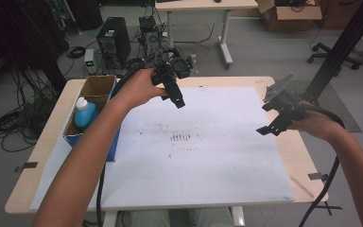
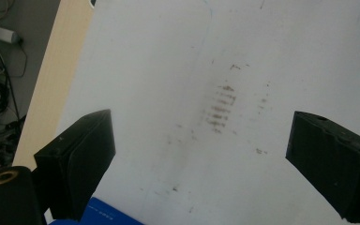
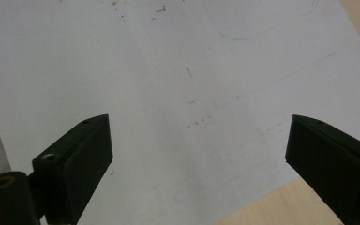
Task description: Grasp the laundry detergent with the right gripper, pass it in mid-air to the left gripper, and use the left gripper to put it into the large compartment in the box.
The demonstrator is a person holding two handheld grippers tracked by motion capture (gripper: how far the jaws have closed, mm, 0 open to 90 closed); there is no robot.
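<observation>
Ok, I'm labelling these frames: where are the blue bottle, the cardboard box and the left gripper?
blue bottle (image 1: 84,115), high view, on its body.
cardboard box (image 1: 96,86), high view, on its far inner wall.
left gripper (image 2: 201,154), left gripper view, midway between its fingertips.

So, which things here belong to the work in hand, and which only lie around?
In the work:
- left gripper, open
- right gripper, open
- white sheet with brown marks

Lying about:
- cardboard box
- blue bottle in it

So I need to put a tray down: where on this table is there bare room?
The white sheet is bare across its middle and near edge, apart from faint brown smudges. The left edge is crowded by the cardboard box holding a blue bottle. Both claws, left and right, hang open above the far half.
</observation>
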